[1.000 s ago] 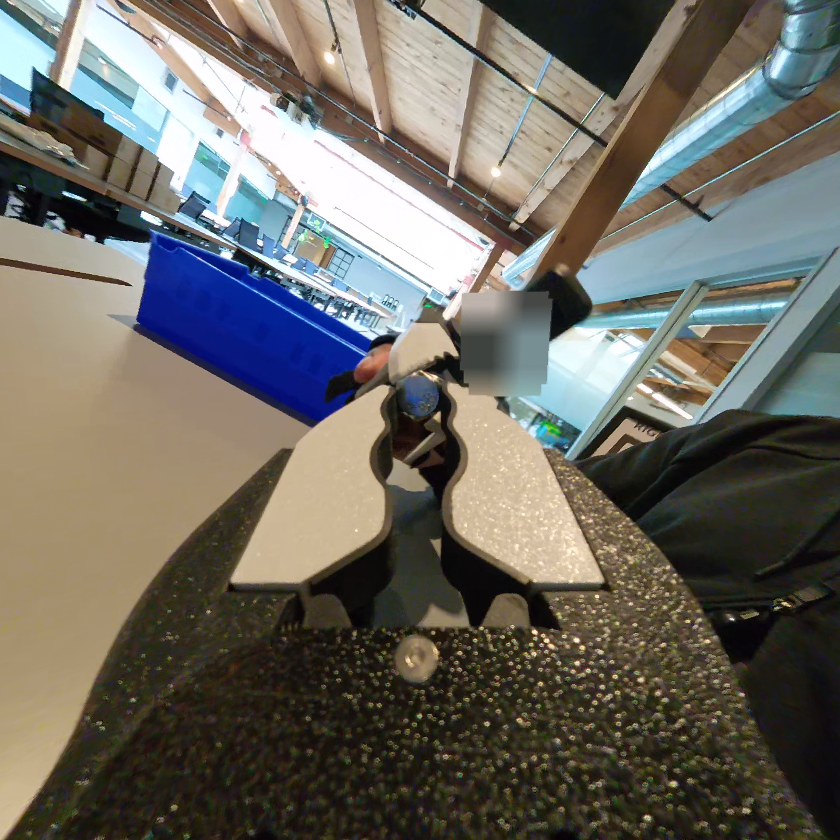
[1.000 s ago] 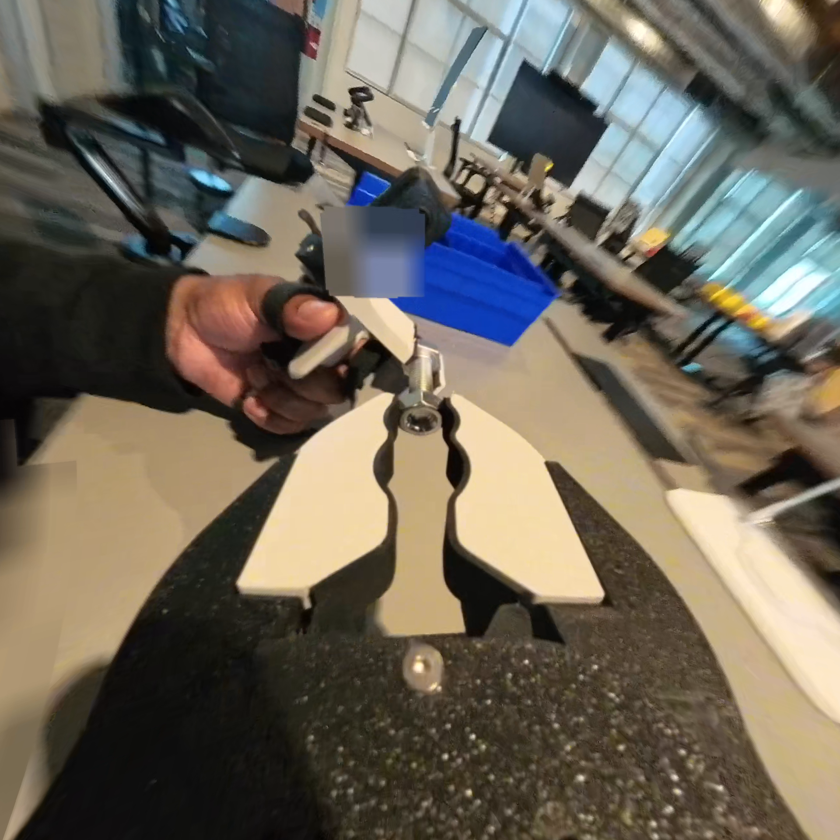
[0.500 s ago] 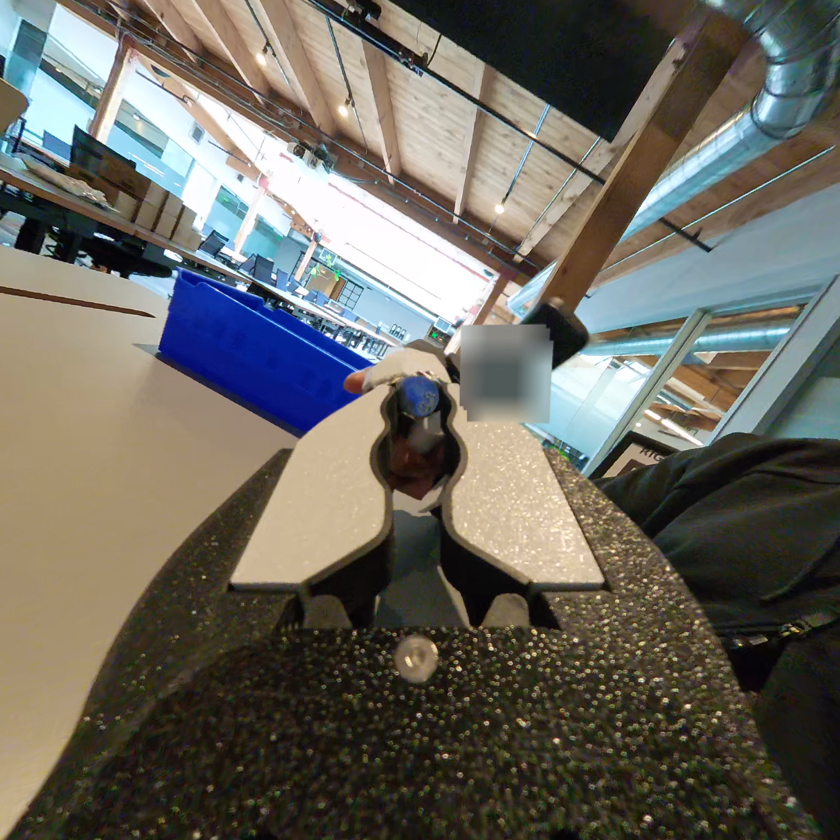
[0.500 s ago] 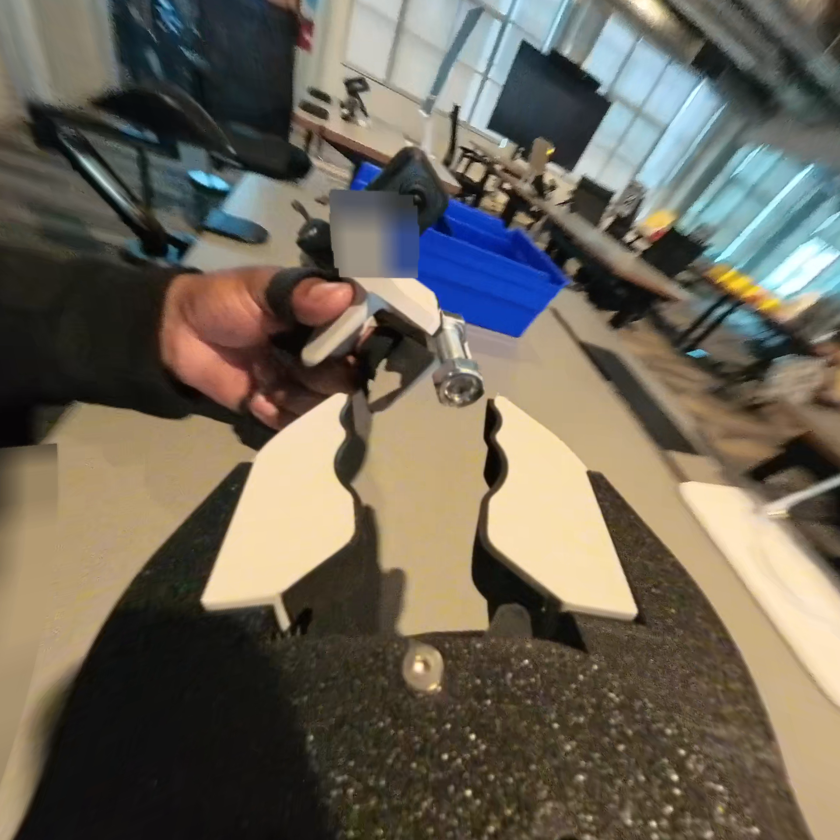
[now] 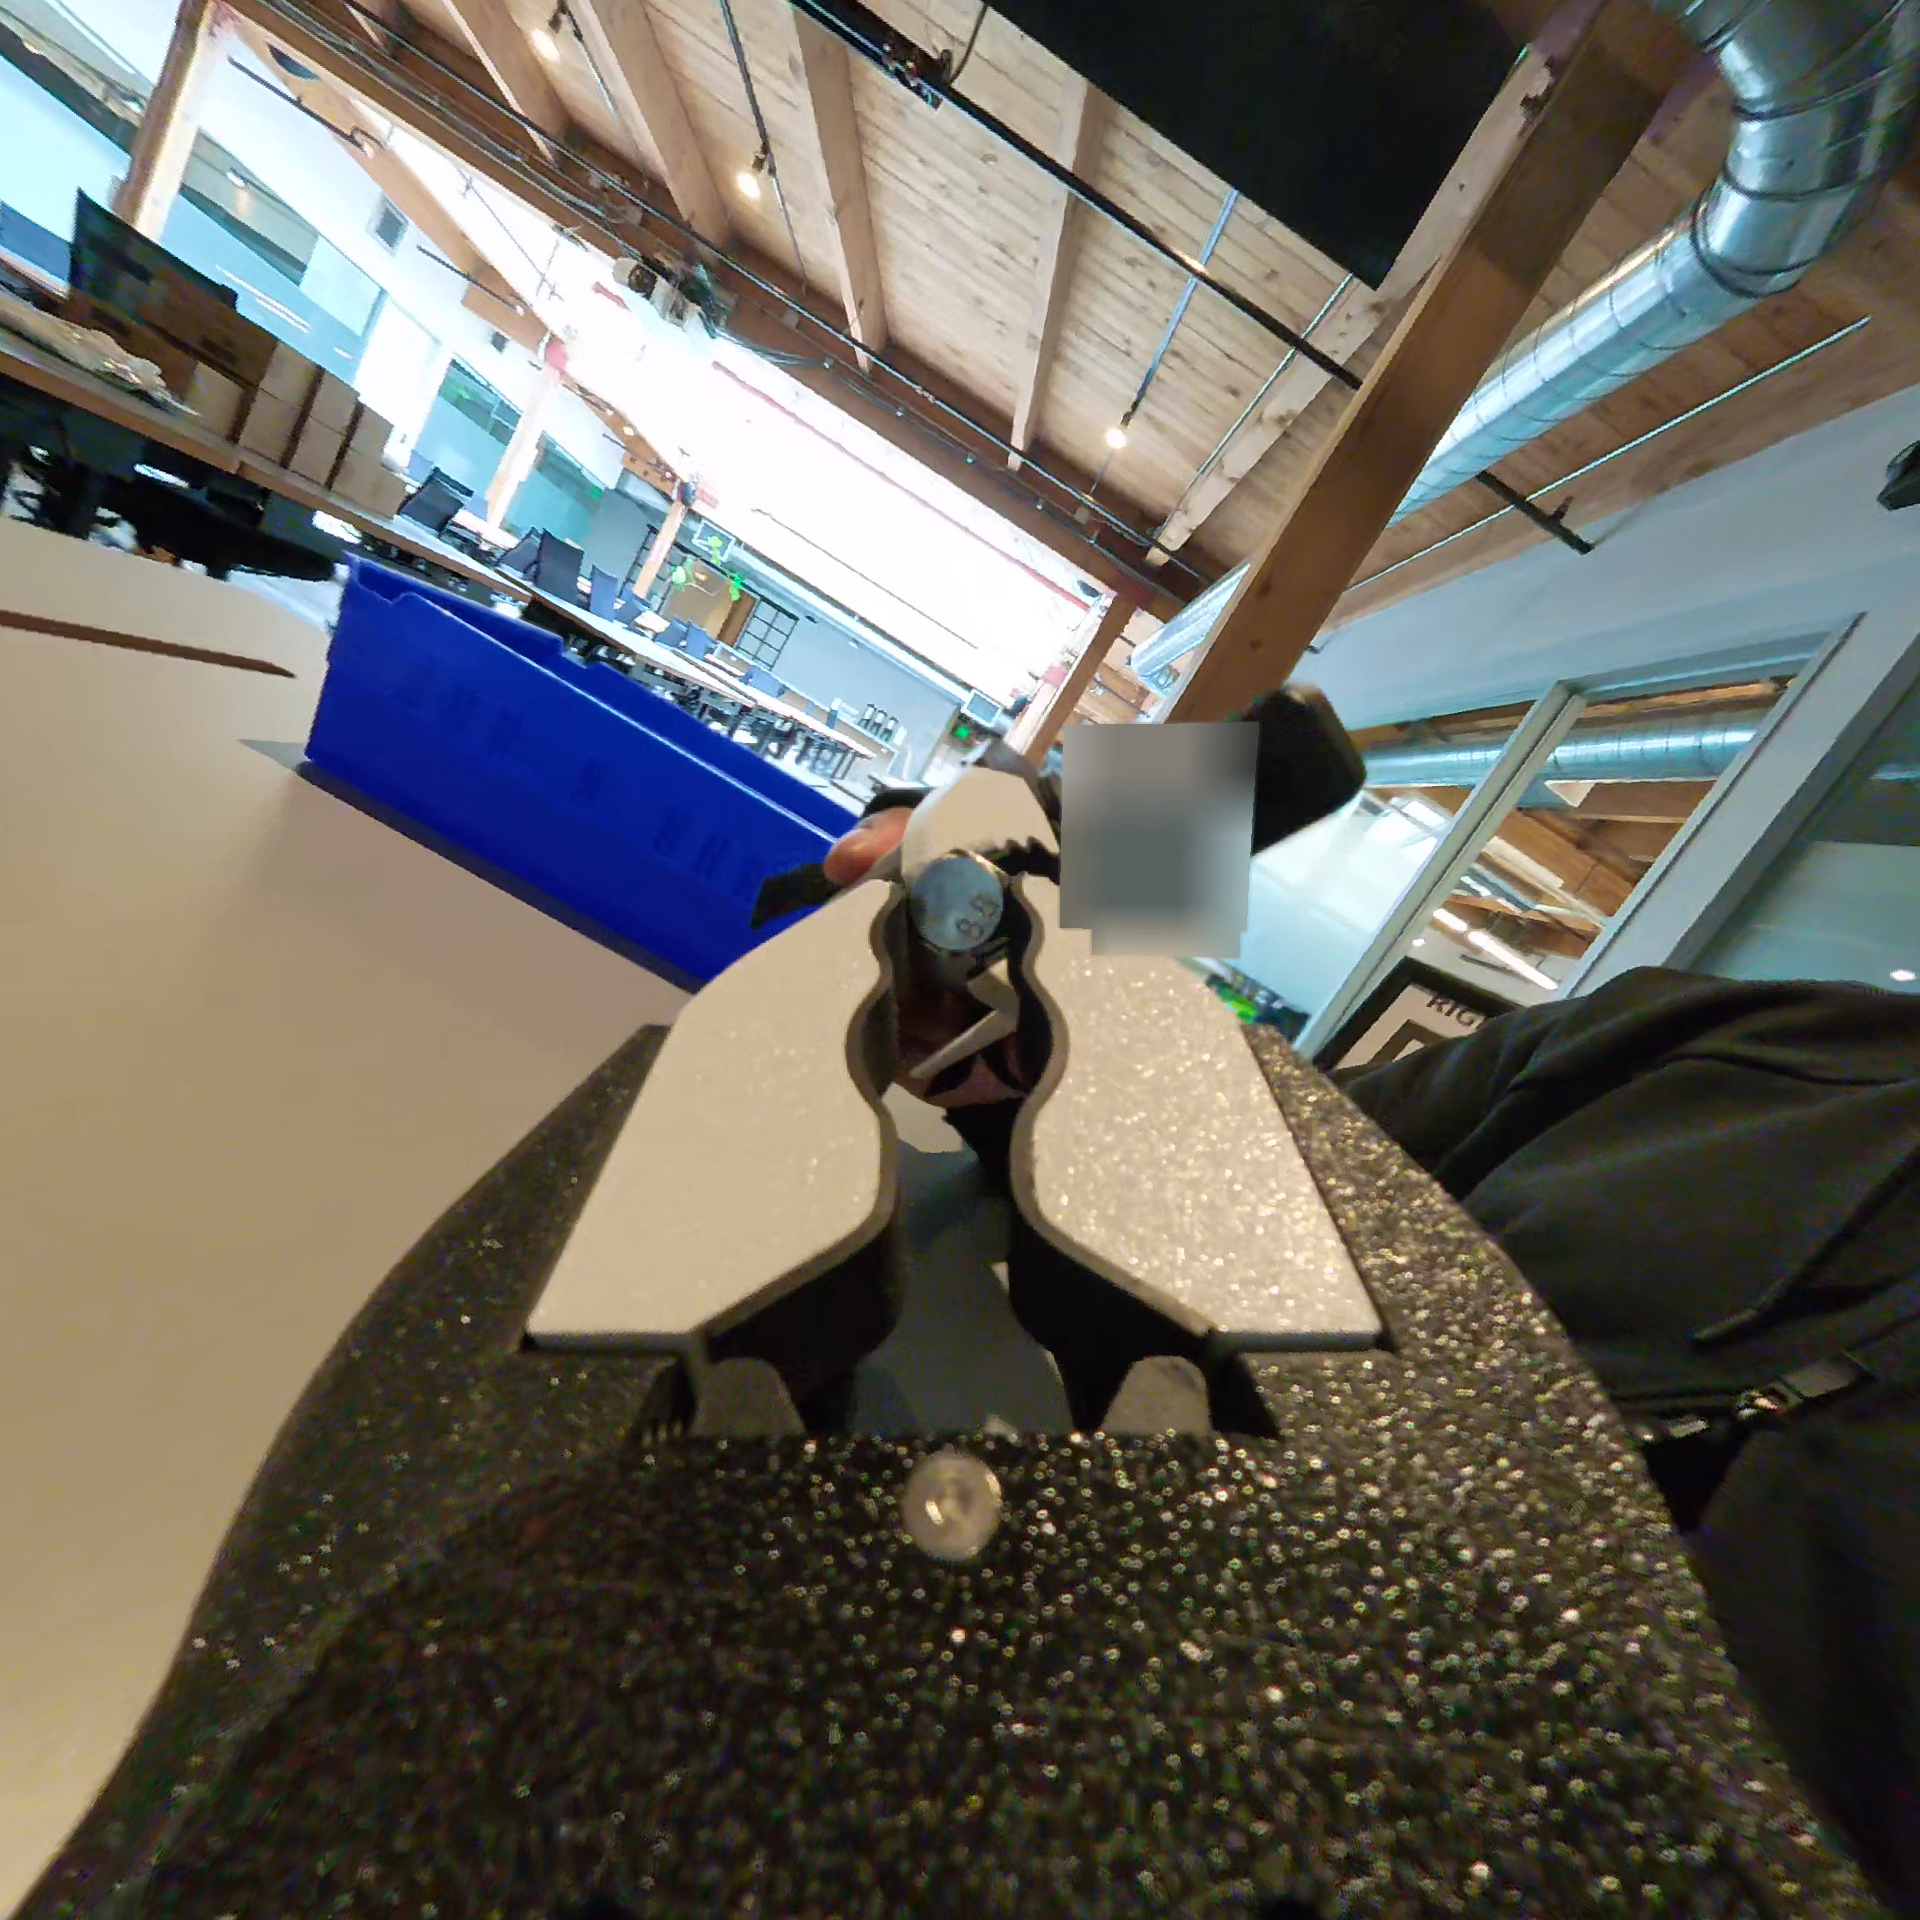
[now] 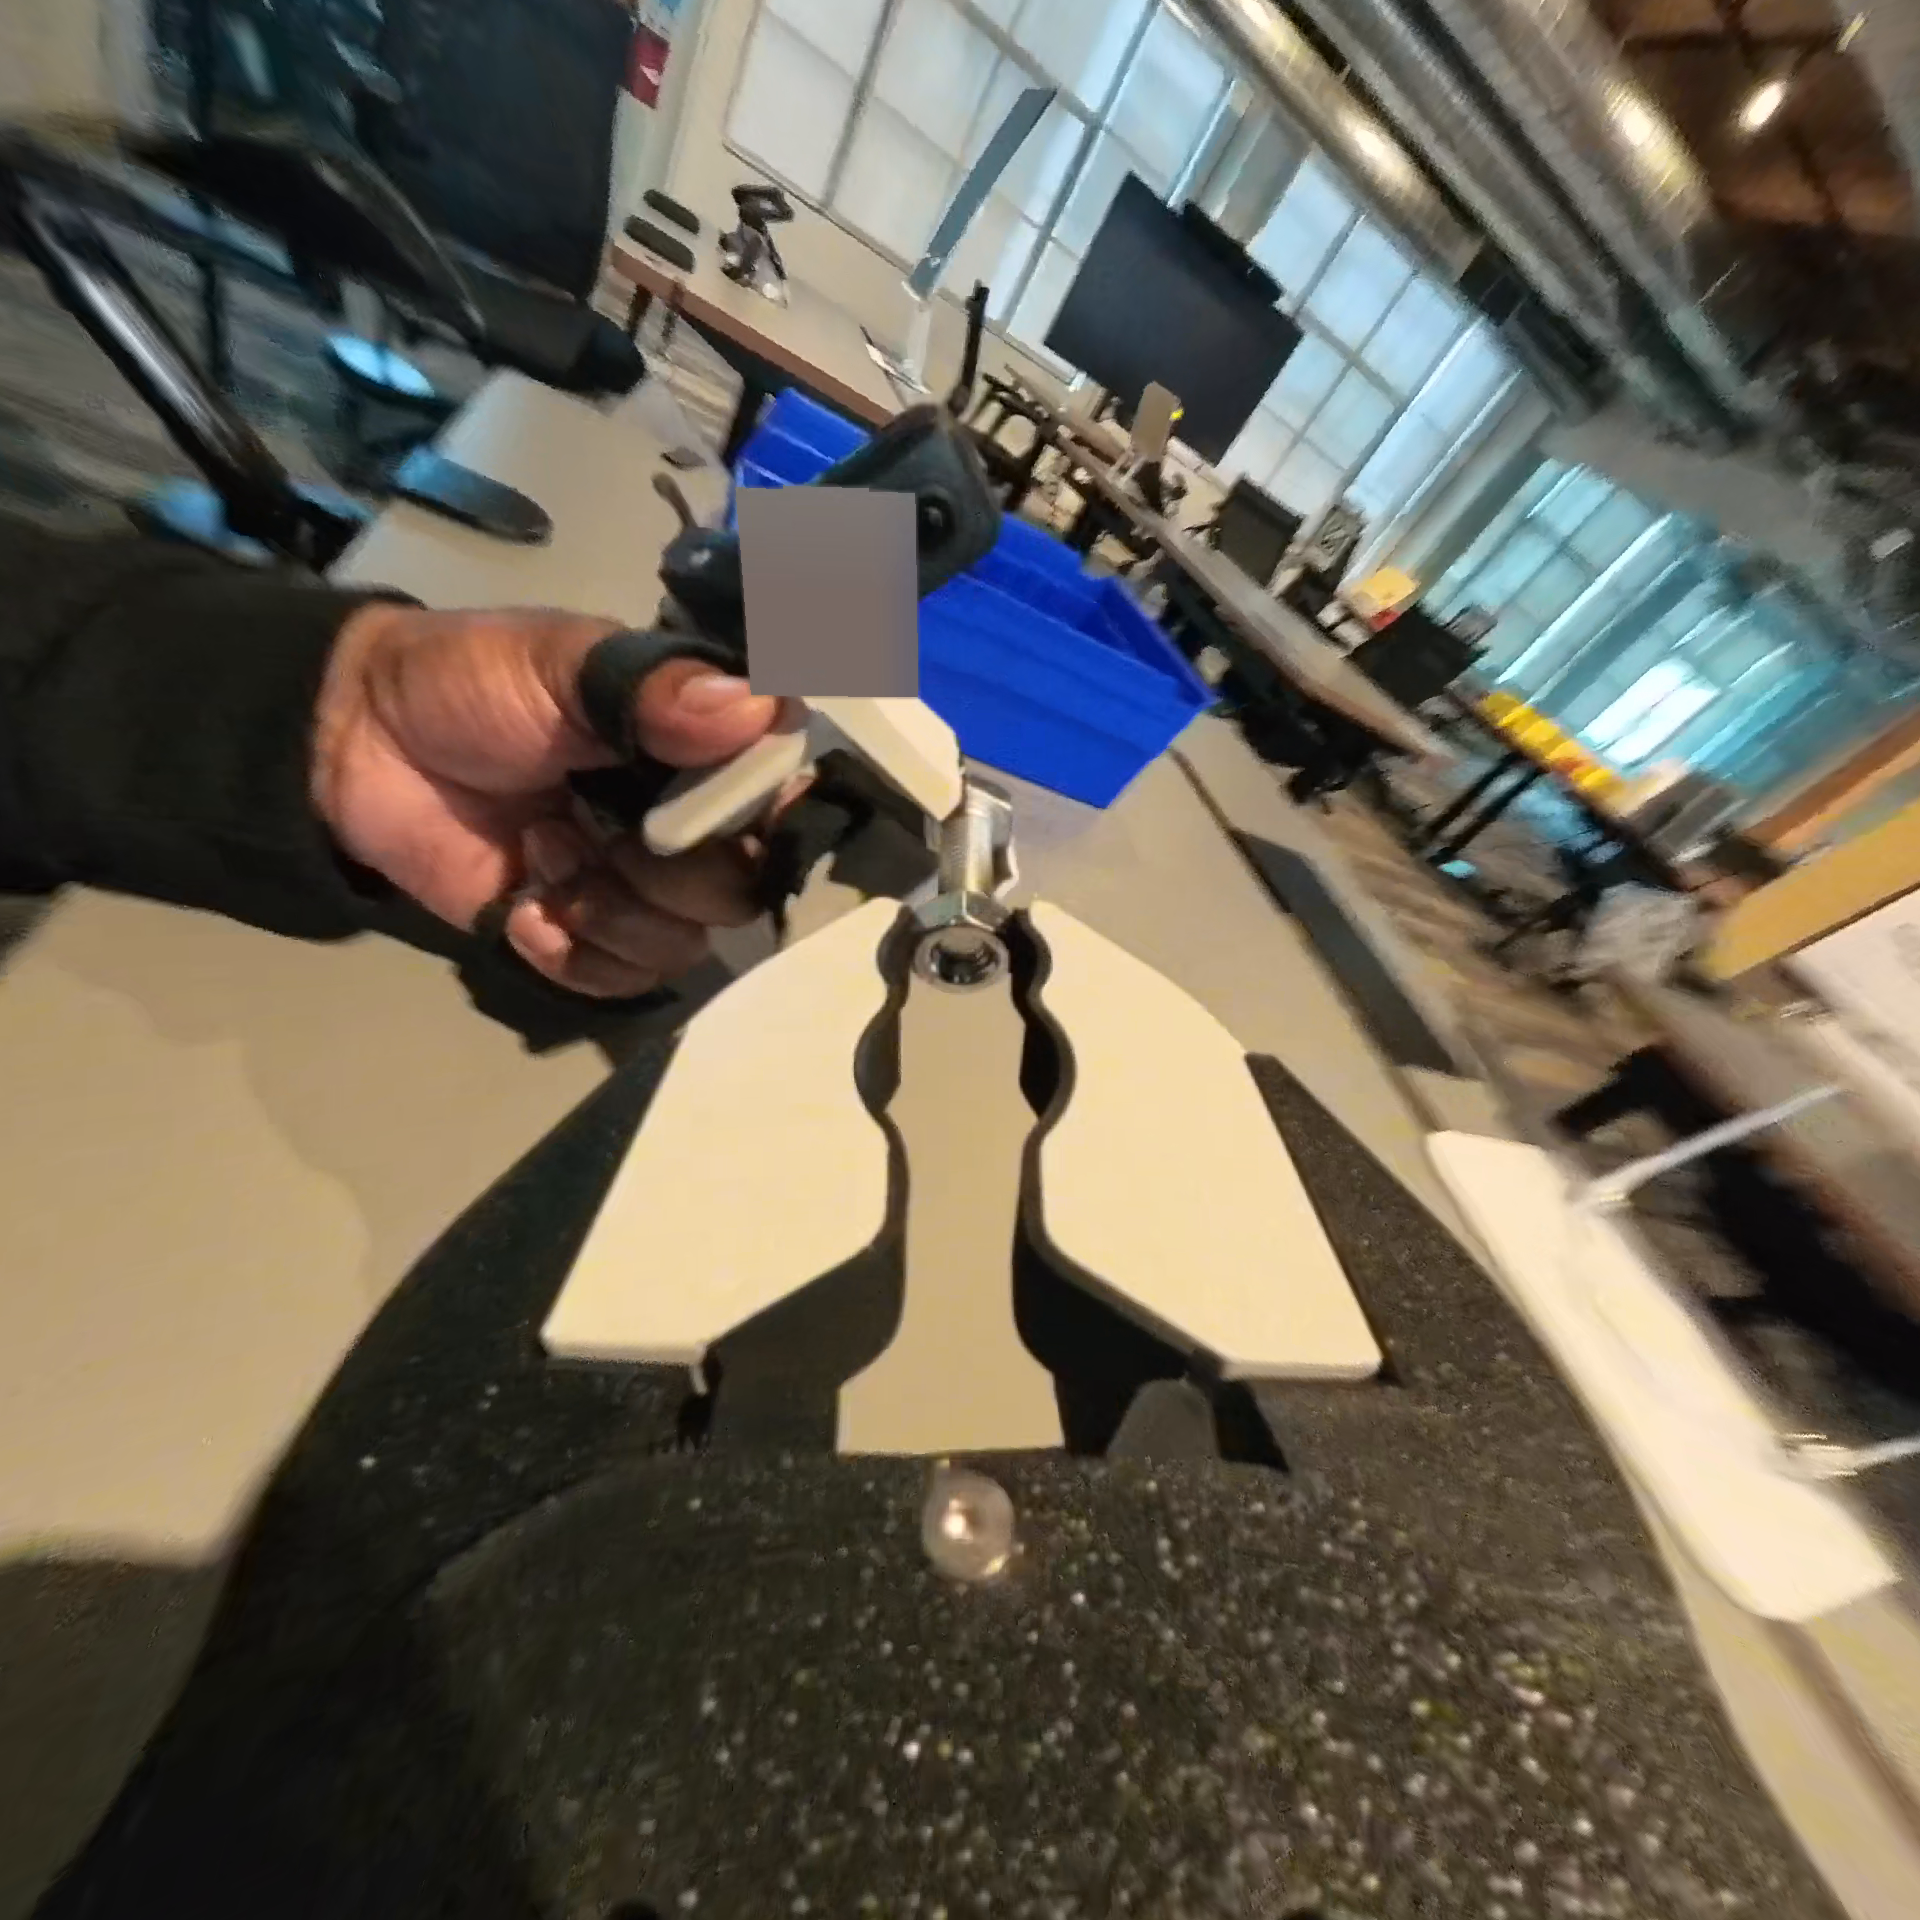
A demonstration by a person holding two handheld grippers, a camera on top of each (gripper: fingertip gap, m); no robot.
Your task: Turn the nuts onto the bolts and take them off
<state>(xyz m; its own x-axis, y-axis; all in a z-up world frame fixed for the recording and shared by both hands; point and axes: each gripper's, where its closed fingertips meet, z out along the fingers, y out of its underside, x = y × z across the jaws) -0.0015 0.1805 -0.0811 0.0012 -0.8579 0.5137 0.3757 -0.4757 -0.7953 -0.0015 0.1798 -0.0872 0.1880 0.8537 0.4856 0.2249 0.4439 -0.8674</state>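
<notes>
Now the right gripper (image 6: 958,940), spread wide half a second ago, pinches the nut (image 6: 954,921) again on the bolt (image 5: 954,902) clamped headfirst in the left gripper (image 5: 956,920), ready for another turn

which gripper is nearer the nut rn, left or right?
Right. The right gripper is shut on the nut at its fingertips. The left gripper clamps the bolt at its head end, up the shank from the nut.
</notes>
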